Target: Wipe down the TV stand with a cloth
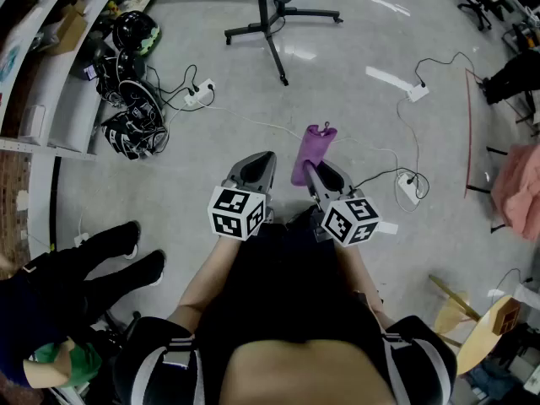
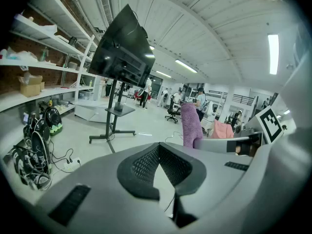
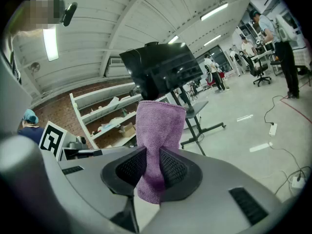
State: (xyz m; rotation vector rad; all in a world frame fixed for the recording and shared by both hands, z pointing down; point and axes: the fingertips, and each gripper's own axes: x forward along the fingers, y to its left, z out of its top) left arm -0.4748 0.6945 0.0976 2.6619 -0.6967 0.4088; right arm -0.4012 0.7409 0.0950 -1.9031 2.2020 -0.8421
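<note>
Some cloth hides behind the right tool pinching it; left tool pressed together.

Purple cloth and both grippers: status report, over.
Right gripper shut on purple microfibre cloth. Left gripper shut, empty. Black wheeled TV stand ahead, not yet reached. White power strip and cables on floor near path.

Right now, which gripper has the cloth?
The right gripper: its jaws are clamped on the purple cloth, which sticks out past them. The left gripper has its jaws shut with nothing between them.
</note>
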